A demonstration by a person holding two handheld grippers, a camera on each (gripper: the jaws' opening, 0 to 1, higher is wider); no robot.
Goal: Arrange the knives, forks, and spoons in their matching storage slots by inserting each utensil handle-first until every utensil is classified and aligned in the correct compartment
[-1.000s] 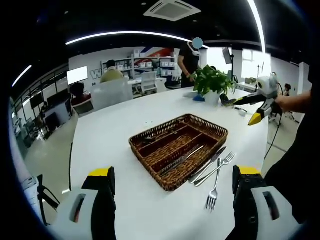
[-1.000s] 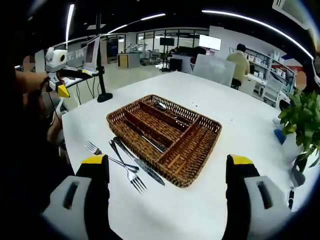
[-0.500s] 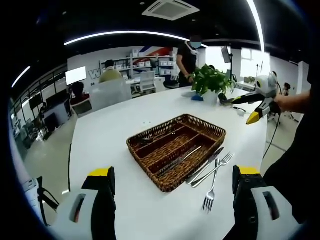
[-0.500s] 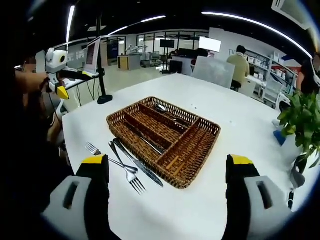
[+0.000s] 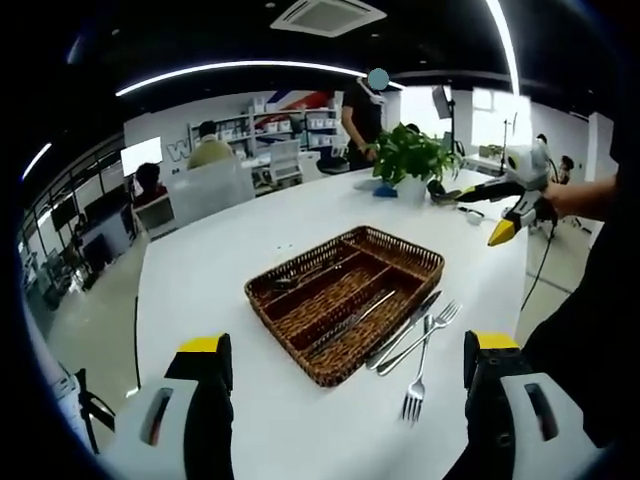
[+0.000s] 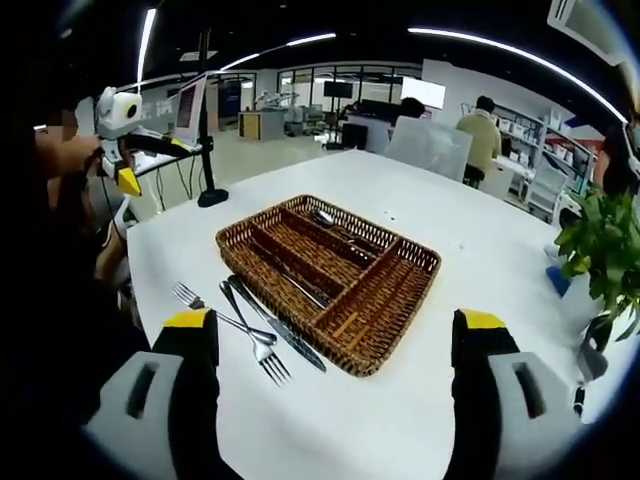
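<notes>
A brown wicker cutlery tray point(image 5: 345, 300) point(image 6: 330, 280) with several long slots lies on the white table point(image 5: 230, 270). A knife point(image 5: 350, 322) lies in one slot and spoons point(image 6: 335, 225) rest in a far slot. Beside the tray on the table lie a knife point(image 5: 405, 328) point(image 6: 275, 323) and two forks point(image 5: 418, 365) point(image 6: 225, 312). My left gripper point(image 5: 345, 390) hovers above the table short of the tray, open and empty. My right gripper point(image 6: 335, 390) is likewise open and empty, short of the tray. Each gripper shows far off in the other's view, the right gripper point(image 5: 515, 195) and the left gripper point(image 6: 125, 135).
A potted green plant point(image 5: 410, 160) point(image 6: 605, 250) stands at the table's far side, with a blue object point(image 6: 558, 272) near it. A monitor on a black stand point(image 6: 200, 130) rises past one table corner. People sit and stand at desks and shelves beyond.
Both views shifted only slightly as the hands drifted. The tray and loose cutlery lie as before, and both grippers stay open.
</notes>
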